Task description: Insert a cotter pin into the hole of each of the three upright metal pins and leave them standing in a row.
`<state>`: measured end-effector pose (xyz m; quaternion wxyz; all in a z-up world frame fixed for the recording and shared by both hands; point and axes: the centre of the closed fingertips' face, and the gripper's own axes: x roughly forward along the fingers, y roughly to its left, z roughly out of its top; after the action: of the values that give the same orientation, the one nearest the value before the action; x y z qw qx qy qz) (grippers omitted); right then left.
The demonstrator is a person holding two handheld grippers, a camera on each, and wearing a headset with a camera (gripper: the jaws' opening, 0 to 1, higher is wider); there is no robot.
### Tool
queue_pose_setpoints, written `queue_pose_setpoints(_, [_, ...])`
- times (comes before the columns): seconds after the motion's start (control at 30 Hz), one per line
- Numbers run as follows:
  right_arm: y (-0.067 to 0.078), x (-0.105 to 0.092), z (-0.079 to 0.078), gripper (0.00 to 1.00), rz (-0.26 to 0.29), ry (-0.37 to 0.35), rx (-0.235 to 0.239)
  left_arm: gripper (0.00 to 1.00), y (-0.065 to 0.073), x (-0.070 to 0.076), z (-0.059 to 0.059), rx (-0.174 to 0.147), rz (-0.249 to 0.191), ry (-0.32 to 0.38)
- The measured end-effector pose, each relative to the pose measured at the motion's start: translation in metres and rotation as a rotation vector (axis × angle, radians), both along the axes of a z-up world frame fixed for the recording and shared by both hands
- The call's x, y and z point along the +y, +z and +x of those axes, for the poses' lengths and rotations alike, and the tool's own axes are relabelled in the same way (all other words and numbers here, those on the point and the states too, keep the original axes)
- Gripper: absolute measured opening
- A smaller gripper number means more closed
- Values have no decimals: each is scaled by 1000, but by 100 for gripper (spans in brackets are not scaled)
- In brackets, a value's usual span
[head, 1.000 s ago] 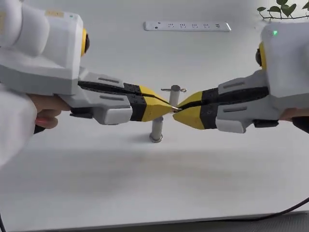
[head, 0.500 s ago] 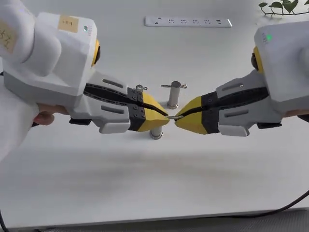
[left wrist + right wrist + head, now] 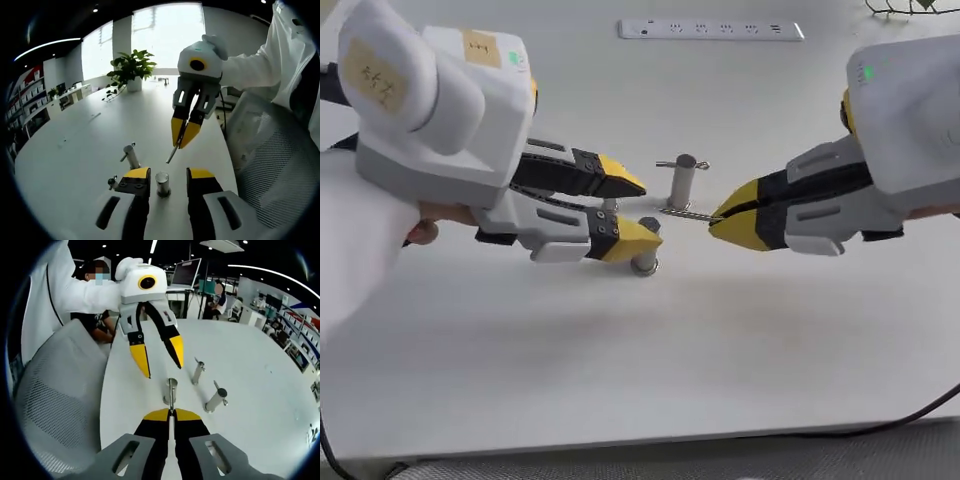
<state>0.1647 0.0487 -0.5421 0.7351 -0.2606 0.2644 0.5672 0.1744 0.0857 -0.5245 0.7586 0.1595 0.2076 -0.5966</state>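
Observation:
My right gripper (image 3: pixel 717 216) is shut on one end of a thin cotter pin (image 3: pixel 685 212), which lies level and points left. My left gripper (image 3: pixel 650 212) is open, its yellow jaws spread above and below. A bare upright metal pin (image 3: pixel 162 183) stands between its jaws on the white table. The same bare pin (image 3: pixel 168 399) stands just beyond the held cotter pin (image 3: pixel 171 406). Two other upright pins (image 3: pixel 198 371) (image 3: pixel 216 399) each carry a cotter pin through the top. One of them (image 3: pixel 682 182) stands behind the gap between the grippers.
A white power strip (image 3: pixel 710 30) lies at the far edge of the table. A black cable (image 3: pixel 920 420) crosses the front right corner. A potted plant (image 3: pixel 132 70) stands far down the table, and a mesh chair (image 3: pixel 55 405) is beside it.
My left gripper has opened and let go of the cotter pin, drawing back left and down around the bare pin. My right gripper keeps the cotter pin.

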Motion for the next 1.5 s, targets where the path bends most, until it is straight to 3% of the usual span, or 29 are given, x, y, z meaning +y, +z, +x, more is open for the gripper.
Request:
queue_pose_setpoints(0.13, [-15,-5,3,0,-39,16,2,26,-8,-4,0,18,15,6])
queue_pose_setpoints(0.27, [-20,-6,4,0,-55,26,3,25,-17,-3,2,23,49,6])
queue_pose_setpoints(0.5, [-24,-6,7,0,-64,48,6,20,-26,-2,6,40,69,12])
queue_pose_setpoints(0.63, [-22,-4,11,0,-69,61,3,12,-27,-2,4,55,70,1])
queue_pose_setpoints(0.9, [-22,2,14,0,-64,76,6,11,-28,-3,4,85,63,14])
queue_pose_setpoints(1.17, [-28,9,18,0,-74,82,8,11,-29,-3,6,88,63,16])
queue_pose_setpoints(1.5, [-29,31,18,0,-70,133,-2,11,-29,-2,10,89,67,12])
